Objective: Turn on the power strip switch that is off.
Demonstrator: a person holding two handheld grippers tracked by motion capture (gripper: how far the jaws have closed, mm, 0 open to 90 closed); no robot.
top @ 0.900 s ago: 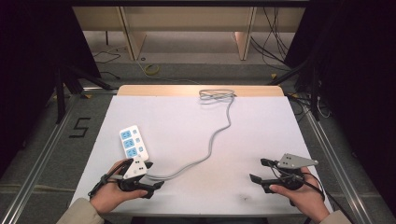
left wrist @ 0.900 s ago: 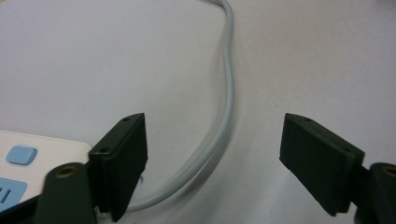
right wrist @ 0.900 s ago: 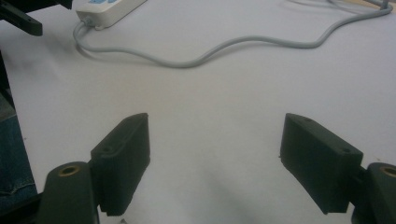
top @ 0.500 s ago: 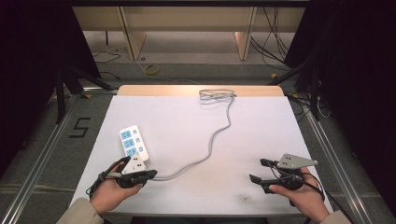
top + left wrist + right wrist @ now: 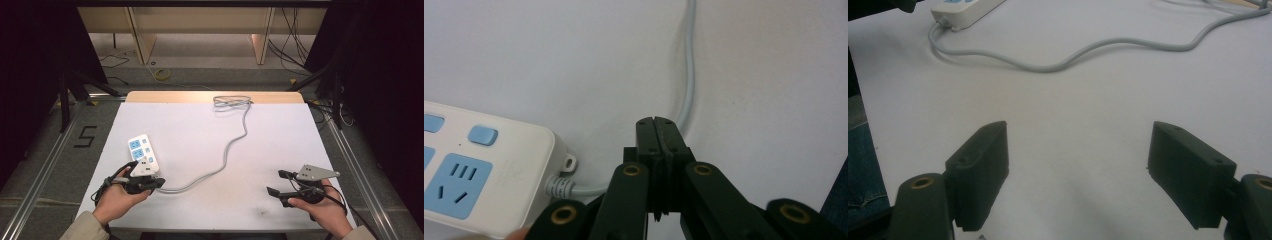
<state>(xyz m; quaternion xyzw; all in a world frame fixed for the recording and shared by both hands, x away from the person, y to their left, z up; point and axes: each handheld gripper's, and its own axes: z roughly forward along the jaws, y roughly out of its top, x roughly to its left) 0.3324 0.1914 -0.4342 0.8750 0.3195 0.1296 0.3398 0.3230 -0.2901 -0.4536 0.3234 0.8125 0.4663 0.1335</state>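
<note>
A: Where does the white plastic power strip with blue sockets (image 5: pixel 142 151) lie?

B: On the white table (image 5: pixel 280 145), near its left edge, just beyond the left gripper (image 5: pixel 159 183), long axis running up the table away from the person. That gripper's jaws are pressed together on nothing, tips beside the strip's grey cord (image 5: pixel 688 75). The right gripper (image 5: pixel 273 191), jaws spread wide and empty, sits well apart at the near right.

A: And what's hard to read?

B: The strip's near end, hidden behind the left gripper's grey plate from above; its far end is cut off in the left gripper view.
</note>
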